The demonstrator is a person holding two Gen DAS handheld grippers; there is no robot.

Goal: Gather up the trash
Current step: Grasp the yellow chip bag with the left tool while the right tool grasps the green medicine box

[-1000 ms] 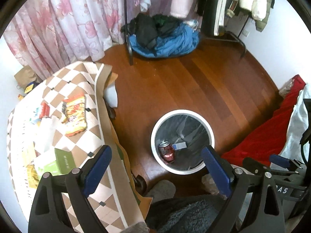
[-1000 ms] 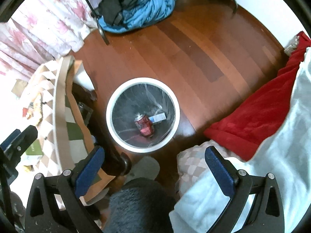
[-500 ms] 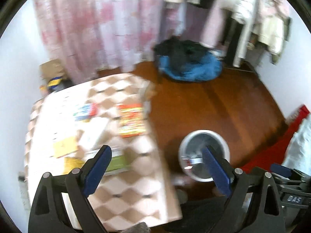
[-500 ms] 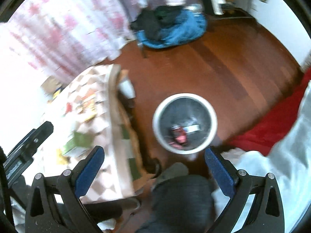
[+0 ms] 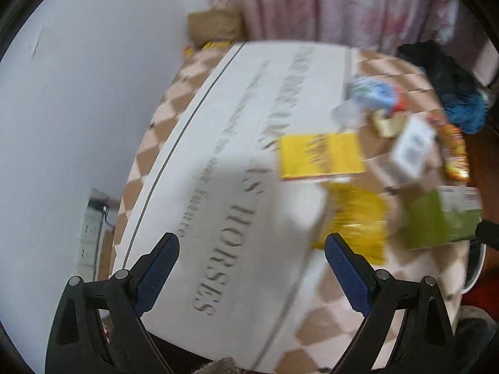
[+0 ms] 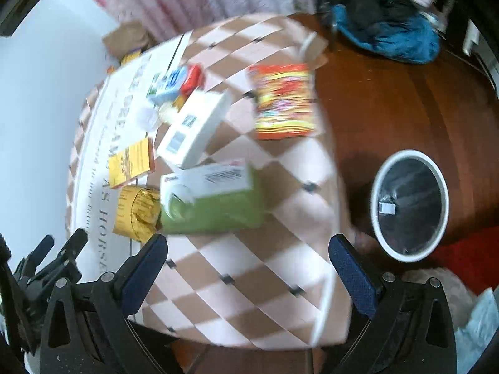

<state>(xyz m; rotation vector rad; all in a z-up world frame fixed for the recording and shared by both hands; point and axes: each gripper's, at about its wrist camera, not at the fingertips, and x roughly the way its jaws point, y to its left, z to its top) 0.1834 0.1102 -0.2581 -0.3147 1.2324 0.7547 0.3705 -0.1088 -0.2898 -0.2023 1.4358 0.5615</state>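
Trash lies on a checkered table [image 6: 249, 268]: a green box [image 6: 218, 208], a white box [image 6: 196, 131], an orange snack bag [image 6: 283, 103], a yellow booklet [image 6: 132, 162], a crumpled yellow wrapper [image 6: 137, 212] and a blue-red packet [image 6: 177, 84]. A white-rimmed bin [image 6: 408, 205] stands on the floor to the right. My right gripper [image 6: 249, 268] is open and empty above the table's near part. My left gripper [image 5: 252, 268] is open and empty over a white printed sheet [image 5: 237, 168]; the yellow booklet [image 5: 321, 155] and green box [image 5: 439, 221] lie right of it.
Both views are motion-blurred. A white wall [image 5: 78, 109] lies left of the table, pink floral curtains [image 5: 343, 3] behind it. A blue and black clothes heap [image 6: 383, 21] lies on the wooden floor [image 6: 405, 99]. A red blanket [image 6: 467, 255] lies beside the bin.
Both grippers have swung left, away from the bin and over the table. The bin has left the left wrist view and moved to the right edge of the right wrist view. Both stay open.
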